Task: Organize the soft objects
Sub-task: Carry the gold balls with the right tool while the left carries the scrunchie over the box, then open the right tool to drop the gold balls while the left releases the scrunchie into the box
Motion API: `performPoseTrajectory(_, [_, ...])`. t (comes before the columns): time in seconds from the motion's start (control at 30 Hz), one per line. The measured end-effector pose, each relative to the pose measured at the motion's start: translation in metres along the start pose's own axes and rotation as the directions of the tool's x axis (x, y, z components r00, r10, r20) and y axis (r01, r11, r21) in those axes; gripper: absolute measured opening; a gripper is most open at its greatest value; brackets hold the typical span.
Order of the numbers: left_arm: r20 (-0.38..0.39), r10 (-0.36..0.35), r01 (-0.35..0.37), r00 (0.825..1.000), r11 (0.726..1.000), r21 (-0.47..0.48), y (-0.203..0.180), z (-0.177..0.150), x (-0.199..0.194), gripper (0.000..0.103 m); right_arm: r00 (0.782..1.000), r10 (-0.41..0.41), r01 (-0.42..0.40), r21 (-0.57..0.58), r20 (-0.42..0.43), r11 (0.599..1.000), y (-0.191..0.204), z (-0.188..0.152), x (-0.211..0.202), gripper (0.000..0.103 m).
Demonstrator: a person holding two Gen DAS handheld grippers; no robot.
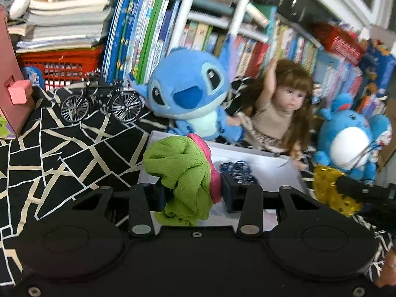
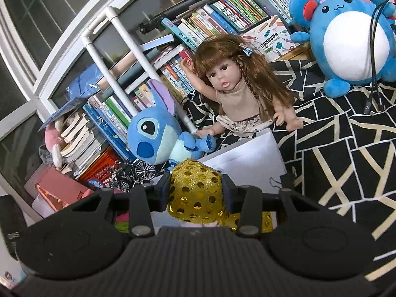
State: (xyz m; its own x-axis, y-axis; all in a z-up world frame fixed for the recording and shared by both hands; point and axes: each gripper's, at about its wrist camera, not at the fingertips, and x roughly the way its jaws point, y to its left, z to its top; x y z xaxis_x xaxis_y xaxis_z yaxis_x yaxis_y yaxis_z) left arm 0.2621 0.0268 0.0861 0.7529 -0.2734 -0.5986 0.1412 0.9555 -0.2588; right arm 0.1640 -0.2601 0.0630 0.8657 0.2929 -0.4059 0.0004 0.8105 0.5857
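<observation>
Scrunchie [image 1: 183, 173] in L tongs [image 1: 191, 193], sequin hat [image 2: 195, 193] in R tongs [image 2: 196, 194]

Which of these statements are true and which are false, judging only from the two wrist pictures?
1. The left gripper holds a green scrunchie. True.
2. The right gripper is empty. False: it is shut on a gold sequin scrunchie.
3. The doll lies face down. False: it sits upright with one arm raised.
4. A miniature bicycle stands on the black patterned cloth. True.
5. The white box holds a blue scrunchie. True.
</observation>
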Motion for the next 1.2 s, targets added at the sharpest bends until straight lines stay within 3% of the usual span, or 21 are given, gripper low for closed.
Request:
performPoseTrajectory(0.1, [-0.032, 0.031, -0.031, 0.999, 0.999, -0.007, 0.001, 0.007, 0.025, 0.04, 1.0, -0.005, 0.005, 0.018, -0.01, 1.0, 0.001, 0.003, 0.01, 0.047])
performPoseTrajectory(0.2, [-0.062, 0.014, -0.014, 0.998, 1.0, -0.001, 0.0, 0.012, 0.044, 0.041, 0.999, 0.02, -0.016, 0.087, -0.044, 0.996, -0.003, 0.004, 0.022, 0.047])
performPoseTrajectory(0.3, [-0.048, 0.004, 0.001, 0.999, 0.996, 0.086, -0.009, 0.015, 0.053, 0.041, 0.997, 0.029, -0.019, 0.146, -0.066, 0.989, -0.009, 0.002, 0.031, 0.048])
performPoseTrajectory(0.57, [-0.123, 0.022, -0.009, 0.992, 0.994, 0.108, -0.013, 0.007, 0.083, 0.042, 0.996, -0.034, 0.048, 0.183, -0.081, 0.982, -0.016, -0.006, 0.046, 0.048])
performPoseTrajectory(0.73, [-0.148, 0.034, -0.016, 0.988, 0.992, 0.122, -0.013, 0.001, 0.085, 0.043, 0.992, -0.1, 0.113, 0.174, -0.082, 0.978, -0.015, -0.008, 0.051, 0.048])
performPoseTrajectory(1.2, [-0.195, 0.018, 0.002, 0.981, 0.995, 0.101, -0.011, -0.004, 0.087, 0.054, 0.985, -0.145, 0.163, 0.236, -0.092, 0.958, -0.015, -0.008, 0.077, 0.048])
